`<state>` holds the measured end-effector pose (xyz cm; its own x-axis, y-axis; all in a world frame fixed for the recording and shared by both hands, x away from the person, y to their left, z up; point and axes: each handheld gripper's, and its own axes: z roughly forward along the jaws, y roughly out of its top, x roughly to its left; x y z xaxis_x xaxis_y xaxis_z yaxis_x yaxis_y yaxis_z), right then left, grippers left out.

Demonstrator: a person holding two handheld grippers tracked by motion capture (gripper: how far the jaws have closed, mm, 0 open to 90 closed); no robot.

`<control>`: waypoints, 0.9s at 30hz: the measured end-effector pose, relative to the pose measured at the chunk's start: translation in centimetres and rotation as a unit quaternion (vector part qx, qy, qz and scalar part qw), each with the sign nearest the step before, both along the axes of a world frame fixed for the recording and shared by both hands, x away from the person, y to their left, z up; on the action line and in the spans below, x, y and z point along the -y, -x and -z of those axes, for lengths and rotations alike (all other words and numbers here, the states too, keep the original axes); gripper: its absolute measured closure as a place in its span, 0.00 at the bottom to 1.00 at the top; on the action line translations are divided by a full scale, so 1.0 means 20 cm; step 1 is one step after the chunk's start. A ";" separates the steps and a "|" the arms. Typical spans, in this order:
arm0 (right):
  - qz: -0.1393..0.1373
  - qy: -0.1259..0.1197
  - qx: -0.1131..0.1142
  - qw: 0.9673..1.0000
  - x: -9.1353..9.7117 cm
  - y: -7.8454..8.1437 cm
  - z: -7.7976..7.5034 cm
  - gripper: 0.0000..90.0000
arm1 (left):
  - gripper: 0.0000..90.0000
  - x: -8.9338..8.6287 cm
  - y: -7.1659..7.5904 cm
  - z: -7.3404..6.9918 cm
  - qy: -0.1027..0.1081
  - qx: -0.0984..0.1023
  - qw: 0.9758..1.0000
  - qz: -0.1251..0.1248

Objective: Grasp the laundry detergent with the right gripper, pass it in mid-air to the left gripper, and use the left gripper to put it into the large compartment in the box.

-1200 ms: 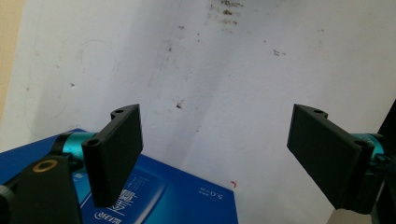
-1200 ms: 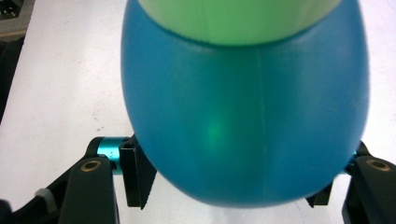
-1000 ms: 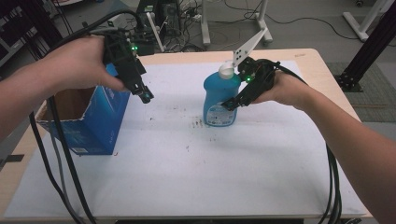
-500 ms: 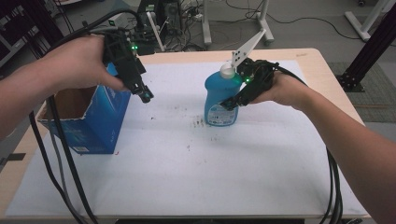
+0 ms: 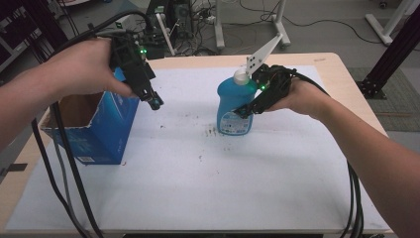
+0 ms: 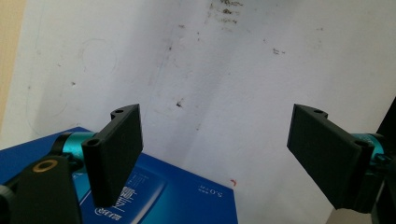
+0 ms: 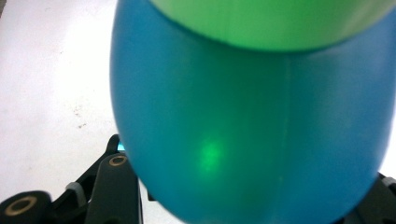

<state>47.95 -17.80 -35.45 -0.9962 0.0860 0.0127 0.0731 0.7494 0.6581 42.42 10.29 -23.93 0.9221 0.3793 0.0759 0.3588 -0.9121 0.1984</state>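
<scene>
Now the right gripper [image 5: 247,106], jaws having just closed onto the bottle [image 5: 235,106] standing mid-counter, appears ready to lift it, while the left gripper [image 5: 154,102] hangs open-jawed over the box [image 5: 96,131].

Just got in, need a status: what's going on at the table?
A person is working with hand-held tongs in each hand. The right tongs have just been closing and now clamp the blue bottle, which stands upright on the white table cover. The left tongs hang open and empty above the near corner of the open blue box on the left side. The bottle hasn't been lifted off the cover yet.
</scene>
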 end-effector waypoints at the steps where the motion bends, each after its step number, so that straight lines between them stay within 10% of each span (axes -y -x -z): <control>1: 0.000 -0.001 0.001 1.000 0.00 0.00 0.00 0.52 | 0.20 0.00 0.00 0.00 0.000 0.000 1.000 0.000; 14: -0.007 -0.013 -0.011 1.000 0.00 0.05 -0.07 0.53 | 0.20 0.01 0.01 -0.07 0.008 0.001 1.000 0.018; 27: -0.013 -0.036 -0.016 0.999 0.01 0.17 -0.36 0.53 | 0.20 0.13 0.05 -0.36 0.082 -0.010 0.993 0.086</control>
